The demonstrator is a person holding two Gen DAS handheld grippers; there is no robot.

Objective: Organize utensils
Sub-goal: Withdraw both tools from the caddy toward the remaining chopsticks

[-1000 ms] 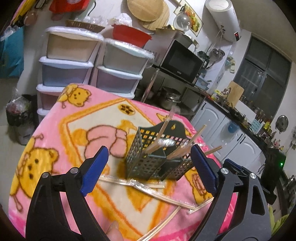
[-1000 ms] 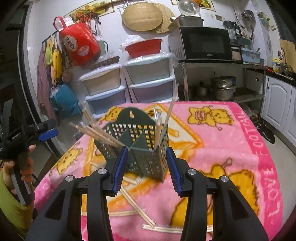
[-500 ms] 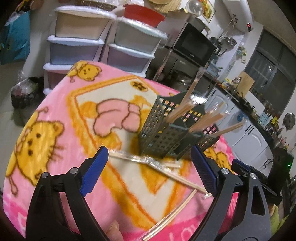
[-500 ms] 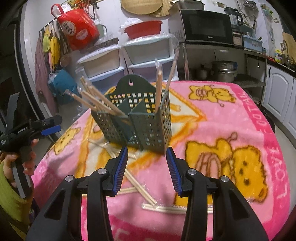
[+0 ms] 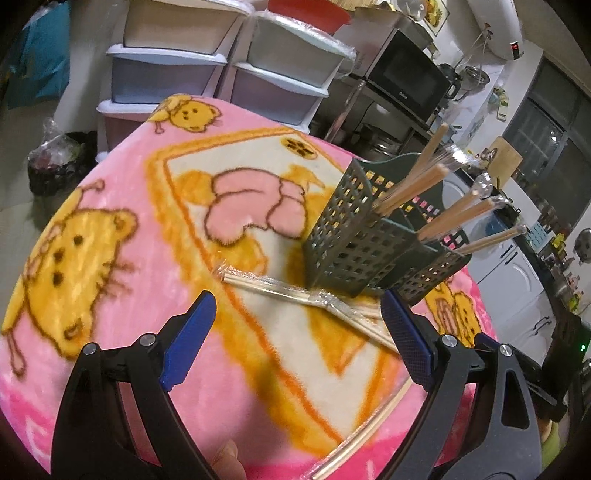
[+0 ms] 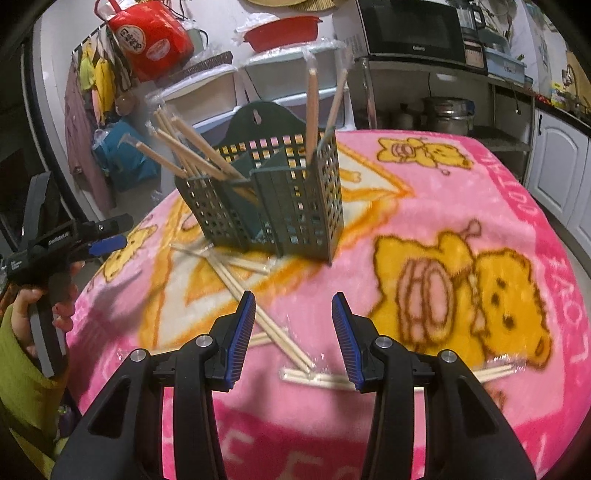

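Note:
A dark green perforated utensil holder stands on the pink bear blanket, with several wrapped wooden chopsticks upright in its compartments. More wrapped chopstick pairs lie loose on the blanket in front of it. My left gripper is open and empty, hovering just short of the loose pairs. My right gripper is open and empty above a loose pair. The left gripper also shows at the left of the right wrist view.
Stacked plastic drawers, a microwave on a metal rack and white cabinets stand beyond the table. The blanket's edges drop off near both grippers.
Both grippers have tilted down and moved closer to the blanket and the loose chopsticks. Their jaws stay open. The holder has not moved.

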